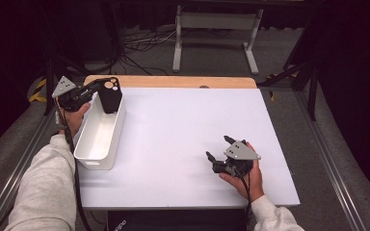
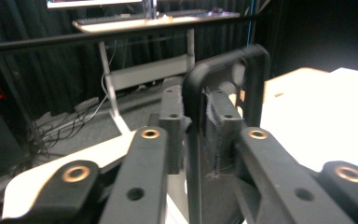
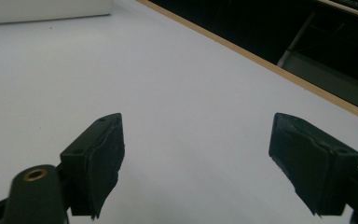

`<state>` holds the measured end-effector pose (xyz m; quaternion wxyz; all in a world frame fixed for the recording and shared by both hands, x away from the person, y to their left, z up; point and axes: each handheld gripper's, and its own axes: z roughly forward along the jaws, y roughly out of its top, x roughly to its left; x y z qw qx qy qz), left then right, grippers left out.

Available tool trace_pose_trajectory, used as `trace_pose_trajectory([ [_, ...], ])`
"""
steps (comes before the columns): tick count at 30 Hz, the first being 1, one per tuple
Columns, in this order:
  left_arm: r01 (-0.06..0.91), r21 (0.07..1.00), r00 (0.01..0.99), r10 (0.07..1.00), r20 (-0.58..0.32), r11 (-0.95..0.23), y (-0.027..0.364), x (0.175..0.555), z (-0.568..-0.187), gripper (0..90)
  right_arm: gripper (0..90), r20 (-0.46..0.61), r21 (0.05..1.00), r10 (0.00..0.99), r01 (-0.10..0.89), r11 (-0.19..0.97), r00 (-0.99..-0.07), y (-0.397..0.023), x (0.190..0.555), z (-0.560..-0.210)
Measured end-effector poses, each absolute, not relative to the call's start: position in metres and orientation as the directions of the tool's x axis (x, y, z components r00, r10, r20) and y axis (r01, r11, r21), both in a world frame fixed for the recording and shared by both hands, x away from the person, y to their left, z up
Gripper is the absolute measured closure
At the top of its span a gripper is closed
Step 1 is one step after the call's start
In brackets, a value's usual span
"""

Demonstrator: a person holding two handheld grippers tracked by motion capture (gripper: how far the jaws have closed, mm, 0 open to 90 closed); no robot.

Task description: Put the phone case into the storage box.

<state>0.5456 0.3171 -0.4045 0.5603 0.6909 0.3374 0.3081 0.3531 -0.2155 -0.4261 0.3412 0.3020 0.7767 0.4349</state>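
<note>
Left tool [image 1: 107, 98] is gripping a black phone case [image 1: 111, 95] by its rim, holding it over the white bin's [image 1: 92, 156] far end; right tool [image 1: 221, 151] is resting open on the table [image 1: 173, 125], near right.

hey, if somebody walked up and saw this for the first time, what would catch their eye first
Probably the black phone case that the left gripper pinches by its edge, hanging over the far end of the white bin at the table's left side. Next, the right gripper, resting on the bare white table near the front right, its jaws wide open with nothing between them.
</note>
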Motion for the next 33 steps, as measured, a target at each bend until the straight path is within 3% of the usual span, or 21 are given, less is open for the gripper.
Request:
trace_pose_trajectory([
  [10, 0.147, 0.976, 0.564, 0.824, 0.052, -0.162, 0.313, 0.548, -0.406, 73.6, 19.1, -0.267, 0.882, 0.765, 0.171, 0.439, -0.586, -0.217, 0.353, -0.426],
  [21, 0.166, 0.971, 0.549, 0.834, 0.055, -0.173, 0.312, 0.542, -0.397, 61.7, 19.0, -0.278, 0.882, 0.761, 0.158, 0.443, -0.586, -0.216, 0.353, -0.424],
  [33, 0.179, 0.971, 0.519, 0.854, 0.042, -0.157, 0.313, 0.536, -0.391, 42.0, 18.5, -0.271, 0.881, 0.746, 0.157, 0.447, -0.608, -0.216, 0.354, -0.426],
])
